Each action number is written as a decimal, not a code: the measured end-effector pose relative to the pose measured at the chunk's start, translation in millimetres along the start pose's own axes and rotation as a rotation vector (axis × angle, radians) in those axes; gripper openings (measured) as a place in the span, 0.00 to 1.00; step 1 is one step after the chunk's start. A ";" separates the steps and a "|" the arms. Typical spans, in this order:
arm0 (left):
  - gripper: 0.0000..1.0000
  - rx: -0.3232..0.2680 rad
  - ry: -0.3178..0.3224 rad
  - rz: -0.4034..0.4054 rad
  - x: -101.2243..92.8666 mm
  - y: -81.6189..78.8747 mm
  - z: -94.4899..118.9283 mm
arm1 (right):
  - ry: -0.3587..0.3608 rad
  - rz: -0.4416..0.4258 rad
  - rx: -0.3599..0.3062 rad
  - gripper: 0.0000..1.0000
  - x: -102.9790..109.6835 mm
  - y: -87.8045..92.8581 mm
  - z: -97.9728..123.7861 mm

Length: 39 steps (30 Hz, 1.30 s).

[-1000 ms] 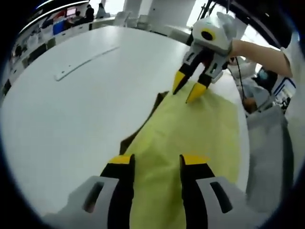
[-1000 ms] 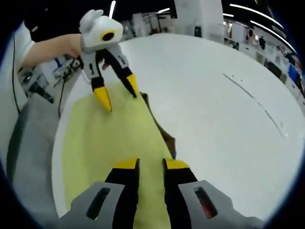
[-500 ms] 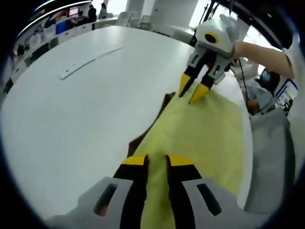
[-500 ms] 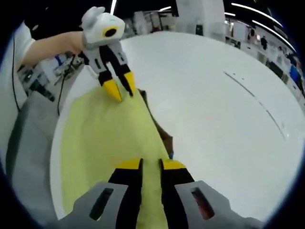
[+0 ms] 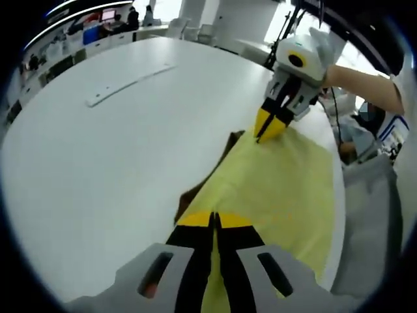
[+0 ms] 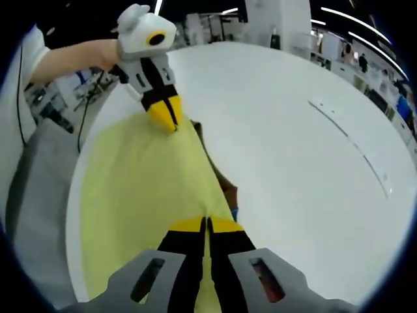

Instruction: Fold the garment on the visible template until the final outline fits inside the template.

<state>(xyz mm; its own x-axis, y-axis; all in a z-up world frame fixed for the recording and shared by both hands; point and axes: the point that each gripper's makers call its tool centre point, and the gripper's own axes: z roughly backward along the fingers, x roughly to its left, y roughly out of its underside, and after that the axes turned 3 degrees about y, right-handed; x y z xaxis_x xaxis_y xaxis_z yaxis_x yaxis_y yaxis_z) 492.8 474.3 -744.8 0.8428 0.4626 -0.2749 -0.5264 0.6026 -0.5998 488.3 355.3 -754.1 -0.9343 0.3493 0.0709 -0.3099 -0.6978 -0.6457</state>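
Yellow garment (image 5: 277,186) along white table (image 5: 98,163) edge, pinched by closed left gripper (image 5: 215,220) and closed right gripper (image 6: 206,225); dark underlayer (image 5: 195,192) partly hidden.

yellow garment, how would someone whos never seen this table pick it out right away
Start from the big white table and look at its near edge. The yellow garment lies flat there, pinched at opposite ends by the left gripper and the right gripper. It is the one bright-coloured cloth on the table, with a dark brown layer peeking out along one side.
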 end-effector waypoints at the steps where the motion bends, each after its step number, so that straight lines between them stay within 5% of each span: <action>1: 0.00 -0.001 0.001 0.001 -0.4 -0.1 0.7 | 0.003 0.004 0.001 0.03 0.2 0.0 0.4; 16: 0.00 -0.072 -0.045 0.010 4.7 -12.7 14.8 | 0.089 0.056 -0.045 0.02 -8.1 -13.0 12.6; 39: 0.00 -0.028 -0.055 0.016 16.3 -1.7 -5.5 | 0.082 0.088 0.005 0.04 -13.8 1.0 -8.9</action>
<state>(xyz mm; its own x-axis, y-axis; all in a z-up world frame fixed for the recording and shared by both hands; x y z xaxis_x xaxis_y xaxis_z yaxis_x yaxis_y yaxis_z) 508.1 477.3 -752.4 0.8267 0.5074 -0.2432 -0.5356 0.5772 -0.6164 502.5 355.3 -762.5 -0.9404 0.3366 -0.0482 -0.2287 -0.7311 -0.6428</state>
